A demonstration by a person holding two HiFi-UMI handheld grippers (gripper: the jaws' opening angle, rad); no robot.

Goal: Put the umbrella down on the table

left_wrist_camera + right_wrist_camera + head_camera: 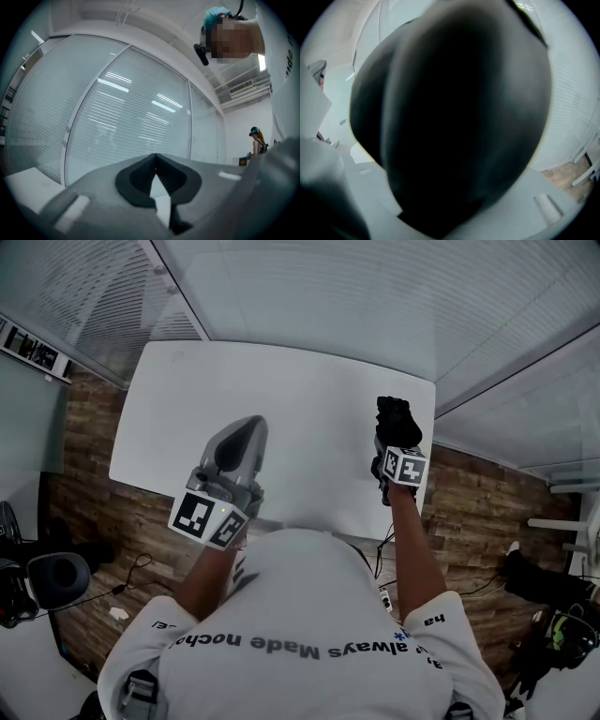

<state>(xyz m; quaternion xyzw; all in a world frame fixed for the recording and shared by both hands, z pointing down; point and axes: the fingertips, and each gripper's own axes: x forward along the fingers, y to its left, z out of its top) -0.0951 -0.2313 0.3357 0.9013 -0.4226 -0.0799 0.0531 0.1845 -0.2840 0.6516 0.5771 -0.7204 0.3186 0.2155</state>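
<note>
White table (281,399) before blind-covered glass walls (375,296), cables (131,573) on the wooden floor (122,512): the right gripper (392,439) tilts downward over the table's right side, jaws clamped wide around the folded black umbrella (397,413), while the left gripper (249,426) lies level over the near edge, jaws together, empty.

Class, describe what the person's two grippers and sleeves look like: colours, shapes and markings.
The left gripper is a smooth grey shell tapering to its jaws, which are lined with dark ribbed pads. The right gripper has grey jaws too. Each carries a cube of black-and-white square markers. The person wears a white short-sleeved T-shirt with dark lettering.
</note>
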